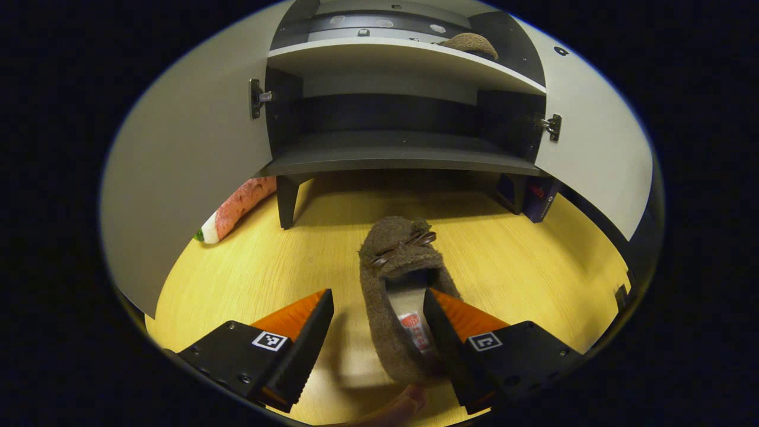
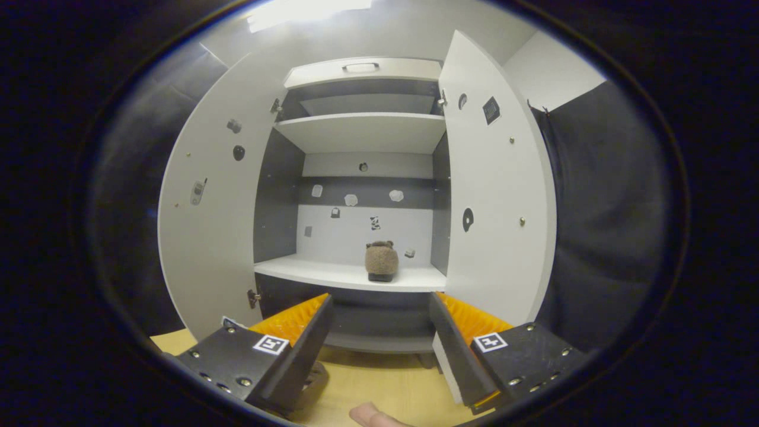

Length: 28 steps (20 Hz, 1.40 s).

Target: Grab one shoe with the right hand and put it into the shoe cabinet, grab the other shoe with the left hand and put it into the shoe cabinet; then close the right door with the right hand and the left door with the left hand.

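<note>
Where fingers straddle it, shoe [image 1: 396, 284] heel hidden.

Open cabinet [image 2: 356, 279] between swung-out doors [image 2: 498, 196]

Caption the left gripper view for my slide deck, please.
Open left gripper straddles the brown slipper on the wooden floor before the open shoe cabinet.

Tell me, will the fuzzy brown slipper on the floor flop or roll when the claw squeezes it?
The slipper looks soft and fuzzy, so its sides will probably squash and bend rather than stay stiff. It lies flat on the wooden floor, so rolling seems unlikely. The fuzz should give the open left claw decent grip.
</note>
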{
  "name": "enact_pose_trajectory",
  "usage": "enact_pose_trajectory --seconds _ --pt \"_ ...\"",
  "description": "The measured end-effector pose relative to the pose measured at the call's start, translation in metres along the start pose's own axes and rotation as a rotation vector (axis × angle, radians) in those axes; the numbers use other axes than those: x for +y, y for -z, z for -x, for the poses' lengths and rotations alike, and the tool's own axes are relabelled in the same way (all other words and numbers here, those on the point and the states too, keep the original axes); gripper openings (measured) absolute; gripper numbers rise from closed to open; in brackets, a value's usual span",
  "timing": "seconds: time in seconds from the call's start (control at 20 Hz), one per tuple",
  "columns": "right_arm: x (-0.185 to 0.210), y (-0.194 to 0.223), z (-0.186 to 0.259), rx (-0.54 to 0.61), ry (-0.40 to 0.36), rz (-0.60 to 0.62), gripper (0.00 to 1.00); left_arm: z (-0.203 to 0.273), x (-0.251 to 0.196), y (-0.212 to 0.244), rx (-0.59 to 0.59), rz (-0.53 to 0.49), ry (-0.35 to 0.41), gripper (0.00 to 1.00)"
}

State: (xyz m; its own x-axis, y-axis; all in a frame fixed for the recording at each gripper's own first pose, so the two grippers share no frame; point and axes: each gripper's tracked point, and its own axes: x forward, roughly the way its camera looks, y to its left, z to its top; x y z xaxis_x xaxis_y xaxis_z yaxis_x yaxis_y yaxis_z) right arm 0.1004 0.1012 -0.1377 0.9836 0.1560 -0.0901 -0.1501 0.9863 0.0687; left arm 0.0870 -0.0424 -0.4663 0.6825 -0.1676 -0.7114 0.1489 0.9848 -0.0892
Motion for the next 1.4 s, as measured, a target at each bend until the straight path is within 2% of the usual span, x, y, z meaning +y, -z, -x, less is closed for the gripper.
enact_pose_trajectory --seconds 0.15,0.2,0.3,0.35,0.45,0.55,0.6,0.7,0.95,1.2,1.4 --pt "-0.002 0.005 -0.001 0.005 -0.004 -0.013 0.98 -0.015 0.017 0.006 0.018 -0.017 -0.061 0.93" --pt "-0.003 0.007 -0.003 0.006 -0.007 -0.014 0.98 -0.02 0.015 0.013 0.061 -0.007 -0.054 0.93" --pt "-0.002 0.008 -0.003 0.005 -0.01 -0.019 0.98 -0.024 0.01 0.015 0.087 0.047 -0.014 0.89" --pt "-0.002 0.009 -0.002 0.006 -0.014 -0.023 0.98 -0.027 0.009 0.017 0.104 0.04 0.002 0.87" --pt "-0.002 0.012 -0.003 0.008 -0.019 -0.027 0.96 -0.026 -0.006 0.016 0.102 0.029 0.088 0.78" --pt "-0.001 0.013 -0.003 0.01 -0.025 -0.028 0.98 -0.027 -0.005 0.017 0.113 -0.006 0.057 0.31" --pt "-0.001 0.014 -0.002 0.012 -0.028 -0.028 0.96 -0.027 -0.003 0.017 0.117 -0.024 0.056 0.17" --pt "-0.002 0.016 0.001 0.016 -0.029 -0.026 0.96 -0.019 -0.006 0.016 0.119 -0.026 0.049 0.04" --pt "-0.005 0.015 0.01 0.011 -0.031 -0.033 0.96 0.015 -0.01 -0.003 0.063 -0.039 0.049 0.01" --pt "-0.01 0.015 0.017 0.002 -0.034 -0.038 0.96 0.054 -0.009 -0.05 -0.068 -0.042 0.015 0.01" --pt "-0.017 0.019 0.023 0.001 -0.032 -0.042 0.98 0.083 -0.017 -0.094 -0.183 -0.004 0.04 0.01"
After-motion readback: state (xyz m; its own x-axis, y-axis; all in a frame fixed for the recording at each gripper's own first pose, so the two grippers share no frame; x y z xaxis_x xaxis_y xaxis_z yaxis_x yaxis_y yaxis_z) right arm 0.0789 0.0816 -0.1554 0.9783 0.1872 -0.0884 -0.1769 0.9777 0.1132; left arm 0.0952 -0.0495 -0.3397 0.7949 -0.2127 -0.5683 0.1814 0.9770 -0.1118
